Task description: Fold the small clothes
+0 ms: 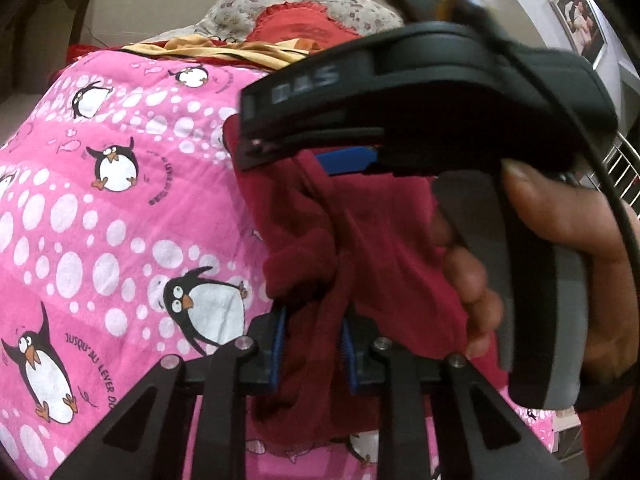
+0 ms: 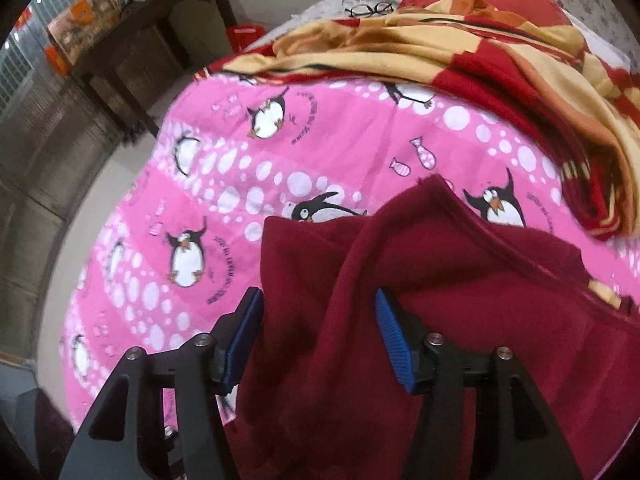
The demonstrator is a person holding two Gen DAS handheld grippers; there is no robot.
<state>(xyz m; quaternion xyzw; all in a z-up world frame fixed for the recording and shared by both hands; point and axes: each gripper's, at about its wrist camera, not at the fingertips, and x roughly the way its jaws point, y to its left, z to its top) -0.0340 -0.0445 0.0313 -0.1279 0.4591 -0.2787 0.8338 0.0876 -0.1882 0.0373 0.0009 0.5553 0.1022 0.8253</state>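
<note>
One maroon garment on pink penguin blanket, bunched at 6 o'clock. Left gripper clenched on it. Right gripper: 2 blue pads apart, cloth between, released. One yellow-red blanket at 1 o'clock, w/ 1 pr glasses at 12.

Even indoor light, soft blur (strong fisheye bending at edges).

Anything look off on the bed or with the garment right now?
The maroon garment is bunched rather than flat: left gripper pinches a wad of it. Eyeglasses lie loose on the bed by the striped blanket.
</note>
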